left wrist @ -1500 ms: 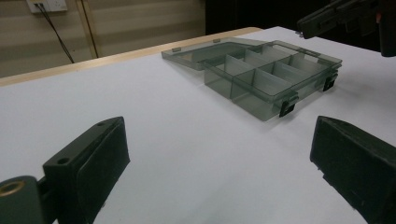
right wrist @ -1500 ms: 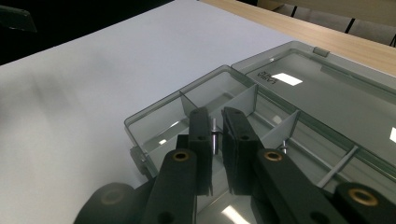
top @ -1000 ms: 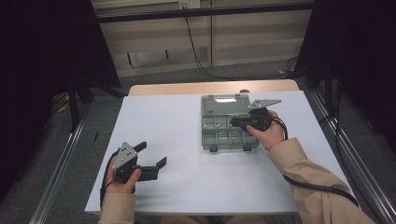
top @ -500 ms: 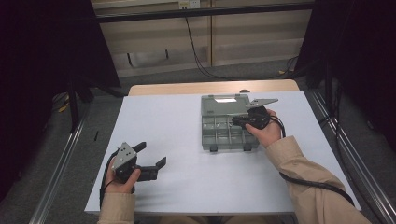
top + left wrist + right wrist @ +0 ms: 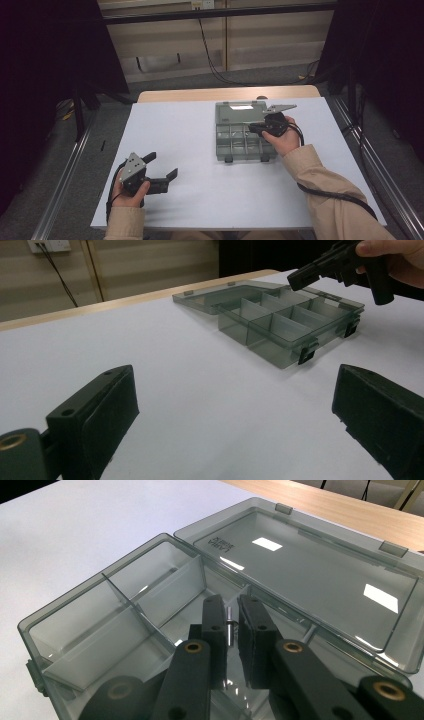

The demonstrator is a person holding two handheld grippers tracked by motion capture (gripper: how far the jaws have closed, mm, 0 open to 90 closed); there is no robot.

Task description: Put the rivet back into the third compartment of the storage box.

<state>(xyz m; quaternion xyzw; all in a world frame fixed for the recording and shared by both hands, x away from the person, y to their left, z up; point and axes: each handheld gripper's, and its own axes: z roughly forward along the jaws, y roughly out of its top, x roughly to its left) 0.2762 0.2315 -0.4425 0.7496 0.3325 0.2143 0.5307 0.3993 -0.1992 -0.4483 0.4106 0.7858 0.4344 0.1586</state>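
Two grippers in play. Right gripper first: jaws nearly closed, pinching a thin metal pin, maybe a small screw or nail, too slim to say. Pin stands roughly upright between the pads, its lower end down inside the box.

Working outward: right gripper hangs over the grey translucent compartment box, tips dipping into a cell near the hinge side, approx. the middle of the back row. Dividers run across the tray; the cells I can see look empty. Lid lies flat open behind the tray, toward the far edge of the white table. Box's long axis runs left-right across the table; latches face the person.

Key relation: the cell floor sits straight below the pin, so any drop is a release straight down, right hand's job. Left gripper is well apart, near the front-left of the table, jaws wide open, holding nothing, pointing across at the box.

Writing: small embossed lettering on the lid's inner face, upside down from this angle, can't read it. No other labels or brands visible.
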